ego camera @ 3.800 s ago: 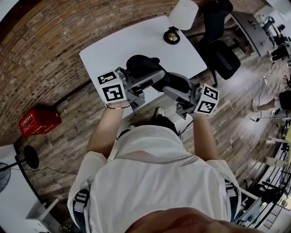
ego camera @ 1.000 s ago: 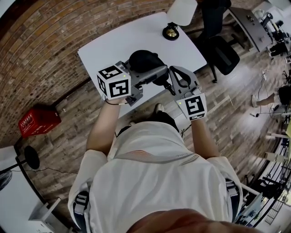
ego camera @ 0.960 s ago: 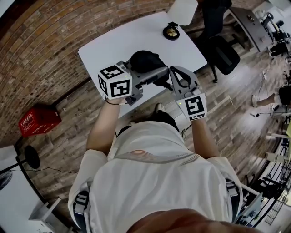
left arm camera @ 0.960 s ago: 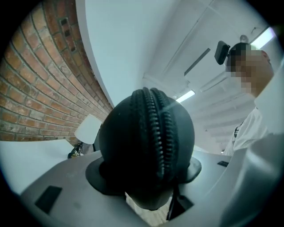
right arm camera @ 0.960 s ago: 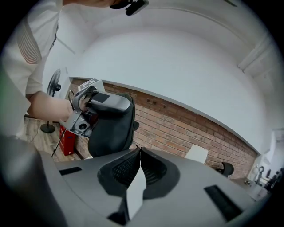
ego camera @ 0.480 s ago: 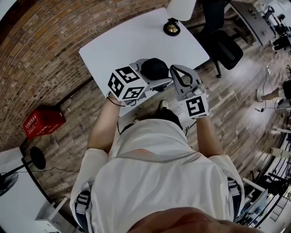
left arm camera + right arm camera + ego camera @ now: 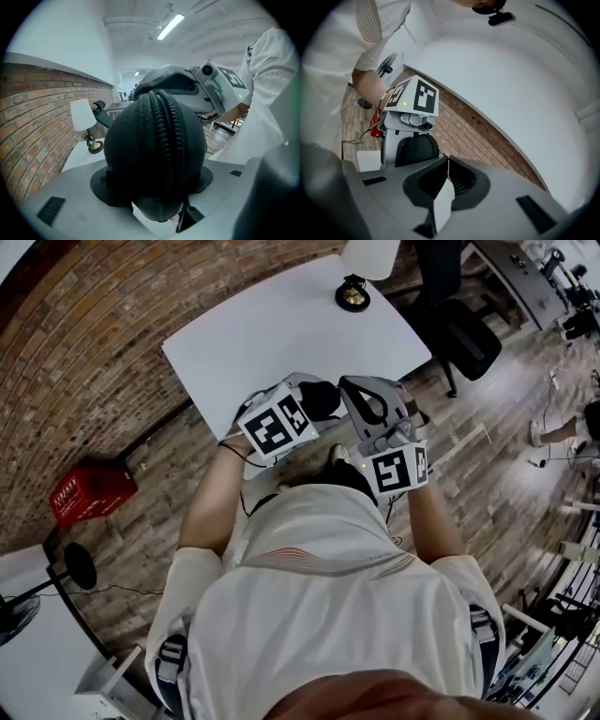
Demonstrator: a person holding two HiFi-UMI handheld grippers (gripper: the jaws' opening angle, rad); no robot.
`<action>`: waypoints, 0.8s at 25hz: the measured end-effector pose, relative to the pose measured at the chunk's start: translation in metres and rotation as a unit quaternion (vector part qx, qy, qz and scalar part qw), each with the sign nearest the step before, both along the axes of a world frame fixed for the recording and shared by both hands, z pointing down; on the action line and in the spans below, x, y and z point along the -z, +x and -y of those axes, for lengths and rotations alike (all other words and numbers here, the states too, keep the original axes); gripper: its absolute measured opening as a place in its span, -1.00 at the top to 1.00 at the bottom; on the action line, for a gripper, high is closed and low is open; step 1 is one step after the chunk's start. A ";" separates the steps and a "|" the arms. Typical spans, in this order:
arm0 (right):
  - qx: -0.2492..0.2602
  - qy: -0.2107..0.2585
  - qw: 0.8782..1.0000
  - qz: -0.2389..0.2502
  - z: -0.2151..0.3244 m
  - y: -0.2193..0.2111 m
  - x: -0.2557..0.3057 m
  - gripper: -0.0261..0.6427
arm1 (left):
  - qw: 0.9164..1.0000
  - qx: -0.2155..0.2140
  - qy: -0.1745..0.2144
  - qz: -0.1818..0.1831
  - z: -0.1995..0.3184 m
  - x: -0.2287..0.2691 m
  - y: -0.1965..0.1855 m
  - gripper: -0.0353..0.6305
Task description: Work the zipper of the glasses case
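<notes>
Head view: left tongs [image 7: 309,405] half-hide case [image 7: 326,395].

The white tabletop [image 7: 272,324] lay bare across almost its whole span, leaving open passage ahead of both claws. Its one obstacle was a lamp [image 7: 354,292] at the far right corner. Over the near edge room was tight: the left claw [image 7: 314,409], filled by the glasses case [image 7: 323,397], sat just beside the closed right claw [image 7: 367,407]. A brick wall [image 7: 84,343] bounded the left, and an office chair [image 7: 464,334] stood off to the right.
</notes>
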State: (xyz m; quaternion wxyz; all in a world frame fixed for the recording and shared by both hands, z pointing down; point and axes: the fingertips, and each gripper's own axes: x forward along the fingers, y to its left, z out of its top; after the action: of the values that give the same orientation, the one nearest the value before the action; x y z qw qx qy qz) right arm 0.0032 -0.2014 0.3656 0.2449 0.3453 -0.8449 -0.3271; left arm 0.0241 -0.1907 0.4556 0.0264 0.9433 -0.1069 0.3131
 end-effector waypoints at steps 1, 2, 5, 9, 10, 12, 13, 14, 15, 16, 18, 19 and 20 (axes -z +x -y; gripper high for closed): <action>0.004 0.006 1.000 -0.014 -0.002 -0.002 -0.001 0.75 | 1.000 -0.001 -0.001 0.011 -0.001 -0.004 0.000 0.08; 0.008 0.011 1.000 -0.026 -0.004 -0.004 -0.002 0.74 | 1.000 -0.002 -0.002 0.021 -0.002 -0.009 0.000 0.08; 0.020 0.015 0.998 -0.055 -0.012 -0.007 -0.009 0.74 | 0.999 0.001 -0.010 0.045 -0.008 -0.025 0.001 0.08; 0.030 0.001 0.995 -0.090 -0.019 -0.009 -0.028 0.73 | 0.997 -0.005 -0.021 0.078 -0.014 -0.051 0.005 0.08; 0.031 -0.005 0.995 -0.093 -0.021 -0.008 -0.033 0.73 | 0.996 -0.006 -0.023 0.081 -0.015 -0.057 0.006 0.08; 0.032 -0.017 0.995 -0.088 -0.025 -0.005 -0.039 0.73 | 0.997 -0.008 -0.024 0.079 -0.020 -0.061 0.009 0.08; 0.034 -0.024 0.996 -0.078 -0.027 -0.004 -0.039 0.73 | 0.997 -0.009 -0.021 0.074 -0.022 -0.061 0.009 0.08; 0.036 -0.032 0.997 -0.062 -0.029 -0.003 -0.037 0.72 | 0.997 -0.010 -0.019 0.068 -0.024 -0.059 0.010 0.08; 0.036 -0.039 0.998 -0.042 -0.029 -0.002 -0.033 0.76 | 0.998 -0.011 -0.020 0.060 -0.027 -0.058 0.011 0.08; 0.033 -0.044 0.998 -0.022 -0.028 0.000 -0.029 0.76 | 0.998 -0.012 -0.021 0.051 -0.029 -0.056 0.012 0.08; 0.023 -0.050 0.998 0.005 -0.024 0.006 -0.021 0.73 | 0.999 -0.006 -0.022 0.033 -0.031 -0.052 0.015 0.08; 0.017 -0.051 0.998 0.013 -0.022 0.009 -0.019 0.73 | 1.000 0.002 -0.018 0.024 -0.030 -0.049 0.016 0.08; 0.009 -0.053 0.998 0.021 -0.018 0.014 -0.016 0.73 | 1.000 0.017 -0.011 0.012 -0.026 -0.044 0.016 0.08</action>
State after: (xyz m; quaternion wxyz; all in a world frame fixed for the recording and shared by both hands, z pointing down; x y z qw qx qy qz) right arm 0.0169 -0.1832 0.3817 0.2418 0.3307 -0.8693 -0.2764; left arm 0.0400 -0.1651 0.5000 0.0408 0.9371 -0.1193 0.3254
